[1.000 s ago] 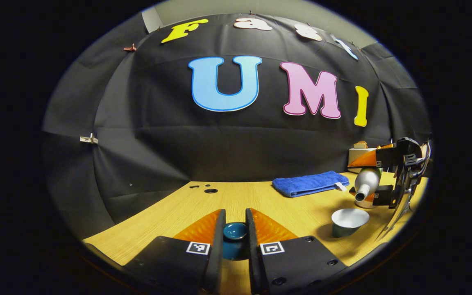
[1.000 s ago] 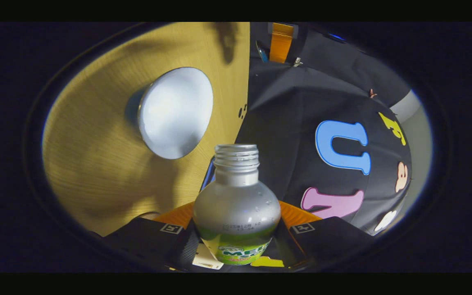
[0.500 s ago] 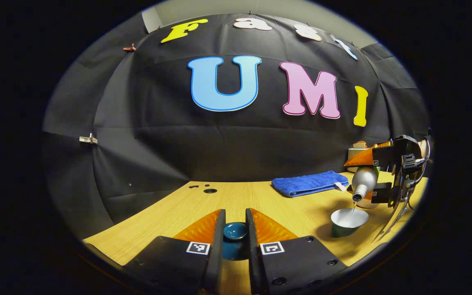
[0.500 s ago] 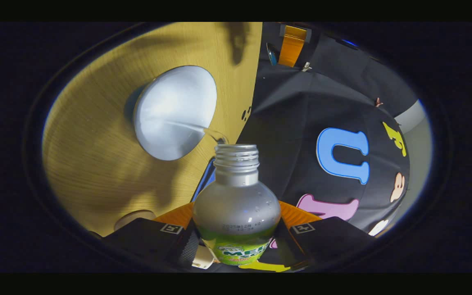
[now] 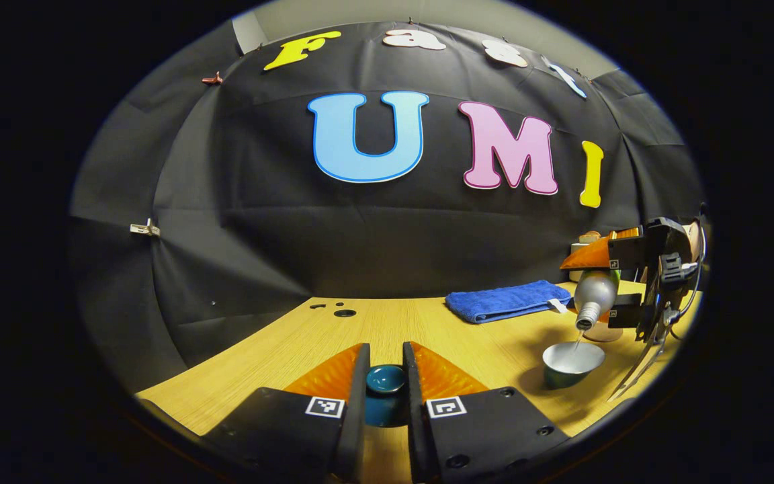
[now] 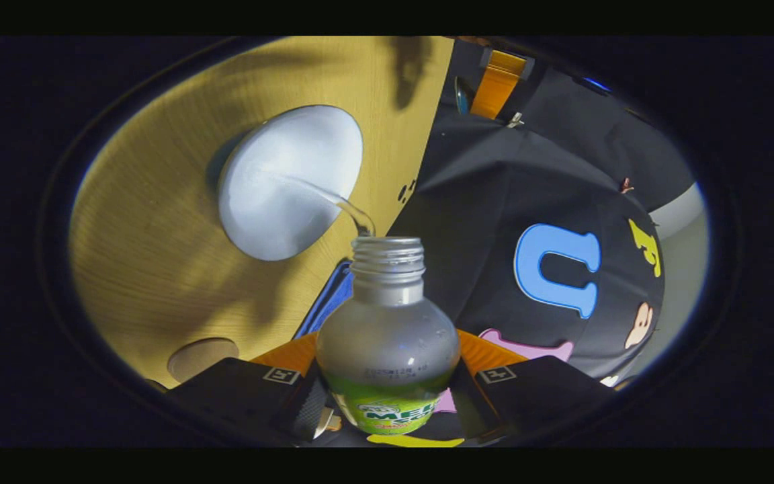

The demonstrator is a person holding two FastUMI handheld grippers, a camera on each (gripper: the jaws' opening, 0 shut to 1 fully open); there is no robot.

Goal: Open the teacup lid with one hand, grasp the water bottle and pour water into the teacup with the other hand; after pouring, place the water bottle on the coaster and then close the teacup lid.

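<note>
Right hand-held gripper (image 6: 387, 396): clamped on tilted bottle (image 6: 387, 336); water poured into cup (image 6: 289, 181).
Left hand-held gripper (image 5: 385, 383): clamped on lid (image 5: 385, 380), held above tabletop (image 5: 427, 329).
Risk: overfill if tilt is prolonged; stream near rim could be spilled.

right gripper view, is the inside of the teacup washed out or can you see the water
Right gripper view: the open teal teacup has a glare-bright white inside, yet a thin clear stream shows from the silver water bottle. Left gripper view: cup dimmer, casting a soft shadow on the bowed wooden table.

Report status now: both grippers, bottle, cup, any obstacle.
Left gripper shut on lid. Right gripper shut on bottle, pouring into teacup. Coaster free.
</note>
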